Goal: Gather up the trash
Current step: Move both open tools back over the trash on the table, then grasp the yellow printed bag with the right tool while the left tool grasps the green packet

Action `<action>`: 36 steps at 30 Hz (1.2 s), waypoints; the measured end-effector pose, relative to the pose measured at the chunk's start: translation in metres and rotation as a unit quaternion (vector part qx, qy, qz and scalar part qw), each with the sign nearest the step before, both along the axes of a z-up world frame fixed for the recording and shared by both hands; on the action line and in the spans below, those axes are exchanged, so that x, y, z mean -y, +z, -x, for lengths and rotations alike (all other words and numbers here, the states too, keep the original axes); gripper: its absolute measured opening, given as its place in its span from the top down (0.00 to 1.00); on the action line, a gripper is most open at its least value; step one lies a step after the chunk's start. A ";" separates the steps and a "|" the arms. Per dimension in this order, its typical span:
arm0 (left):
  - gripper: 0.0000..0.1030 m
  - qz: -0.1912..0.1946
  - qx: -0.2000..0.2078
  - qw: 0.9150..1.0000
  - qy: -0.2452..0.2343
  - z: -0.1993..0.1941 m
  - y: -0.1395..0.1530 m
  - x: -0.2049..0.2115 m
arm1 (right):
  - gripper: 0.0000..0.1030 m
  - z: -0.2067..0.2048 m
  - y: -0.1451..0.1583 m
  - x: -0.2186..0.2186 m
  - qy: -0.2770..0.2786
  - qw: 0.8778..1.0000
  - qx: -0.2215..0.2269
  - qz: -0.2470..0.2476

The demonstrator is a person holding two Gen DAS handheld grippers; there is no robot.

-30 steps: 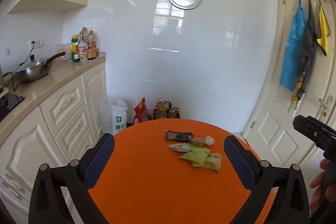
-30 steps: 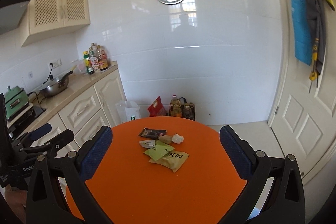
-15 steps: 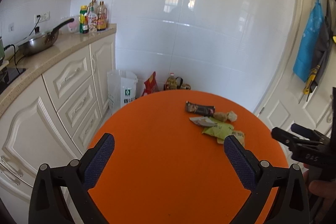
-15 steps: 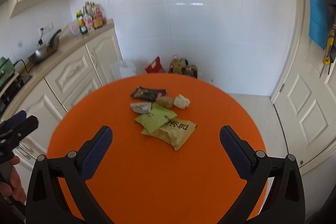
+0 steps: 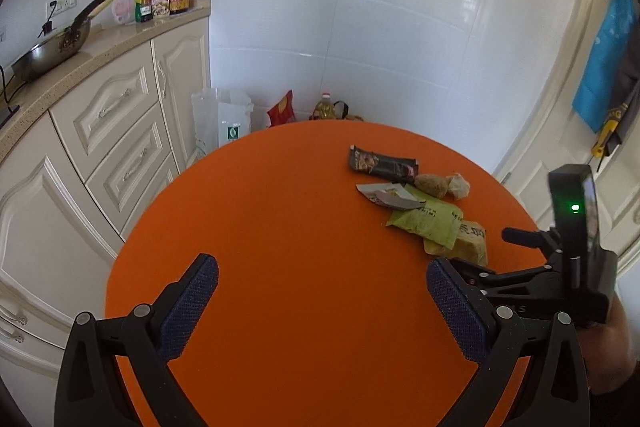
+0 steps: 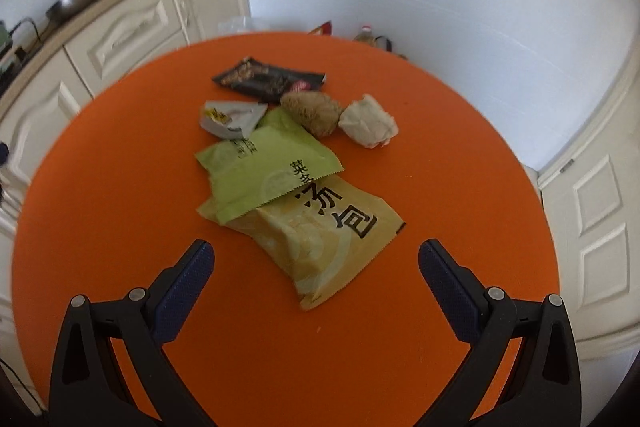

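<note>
Orange surface (image 6: pixel 120 187), approach step: right gripper (image 6: pixel 316 267), jaws released, next must close on yellow packet (image 6: pixel 320 239).

Over the last second both hand-held grippers dropped and tilted down toward the round orange bench (image 6: pixel 100 211). The right hand-held gripper (image 6: pixel 316 267) advanced from the near edge toward the trash pile; the yellow packet (image 6: pixel 320 239) lay just ahead of its spread fingers, partly under the green packet (image 6: pixel 264 171). In the left wrist view, the right hand-held gripper (image 5: pixel 520 267) moved in over the bench's right edge, close beside the pile. The left hand-held gripper (image 5: pixel 320 291) came down over the bench's near-left area, jaws spread wide throughout.
</note>
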State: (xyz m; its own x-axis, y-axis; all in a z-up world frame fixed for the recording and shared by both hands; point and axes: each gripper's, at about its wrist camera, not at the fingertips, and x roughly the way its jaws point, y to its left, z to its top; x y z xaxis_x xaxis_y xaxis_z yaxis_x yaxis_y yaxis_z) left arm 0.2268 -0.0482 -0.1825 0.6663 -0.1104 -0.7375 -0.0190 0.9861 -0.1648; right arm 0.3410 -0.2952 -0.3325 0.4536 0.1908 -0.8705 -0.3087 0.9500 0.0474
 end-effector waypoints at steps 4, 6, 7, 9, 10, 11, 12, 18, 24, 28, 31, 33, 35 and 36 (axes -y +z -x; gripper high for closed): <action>0.01 -0.008 -0.011 1.000 -0.006 -0.025 -0.011 0.017 | 0.00 -0.017 -0.015 0.003 0.040 0.999 -0.005 -0.006; 0.01 -0.011 -0.018 1.000 -0.008 -0.039 -0.014 0.025 | 0.00 -0.023 -0.018 0.003 0.067 0.998 -0.001 -0.014; 0.01 -0.010 -0.021 1.000 -0.009 -0.046 -0.016 0.028 | 0.00 -0.023 -0.018 0.002 0.076 0.997 0.001 -0.017; 0.01 -0.010 -0.023 1.000 -0.010 -0.056 -0.020 0.032 | 0.01 -0.023 -0.019 0.003 0.089 0.996 0.009 -0.022; 0.01 -0.010 -0.025 1.000 -0.010 -0.061 -0.021 0.035 | 0.03 -0.021 -0.019 0.004 0.089 0.996 0.011 -0.023; 0.01 -0.012 -0.025 1.000 -0.013 -0.067 -0.022 0.038 | 0.07 -0.019 -0.018 0.005 0.089 0.996 0.013 -0.028; 0.01 -0.014 -0.025 0.999 -0.015 -0.072 -0.022 0.042 | 0.16 -0.015 -0.017 0.005 0.093 0.995 0.017 -0.033; 0.01 -0.019 -0.025 0.999 -0.028 -0.084 -0.033 0.058 | 0.49 -0.007 -0.008 0.012 0.079 0.995 0.020 -0.054; 0.01 -0.023 -0.029 0.998 -0.059 -0.094 -0.047 0.074 | 0.52 0.009 -0.003 0.027 0.055 0.995 0.002 -0.085; 0.01 -0.019 -0.039 0.996 -0.081 -0.117 -0.060 0.088 | 0.52 0.027 0.000 0.042 0.017 0.996 0.000 -0.088; 0.01 -0.020 -0.049 0.994 -0.093 -0.134 -0.073 0.105 | 0.52 0.033 0.003 0.058 -0.012 0.995 0.001 -0.095; 0.01 -0.023 -0.052 0.994 -0.097 -0.148 -0.084 0.115 | 0.52 0.035 0.005 0.069 -0.026 0.996 0.002 -0.091; 0.01 -0.040 -0.063 0.993 -0.092 -0.164 -0.098 0.129 | 0.52 0.035 0.007 0.077 -0.036 0.996 0.005 -0.087; 0.01 -0.048 -0.067 0.993 -0.091 -0.170 -0.104 0.135 | 0.52 0.035 0.008 0.081 -0.040 0.995 0.006 -0.086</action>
State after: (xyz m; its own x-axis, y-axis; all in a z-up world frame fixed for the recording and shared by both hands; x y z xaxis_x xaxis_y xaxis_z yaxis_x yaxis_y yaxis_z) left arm 0.3968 -0.1829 -0.2864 0.5372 -0.1451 -0.8309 0.1446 0.9863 -0.0788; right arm 0.3064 -0.3757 -0.3247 0.4831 0.2991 -0.8229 -0.2333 0.9498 0.2083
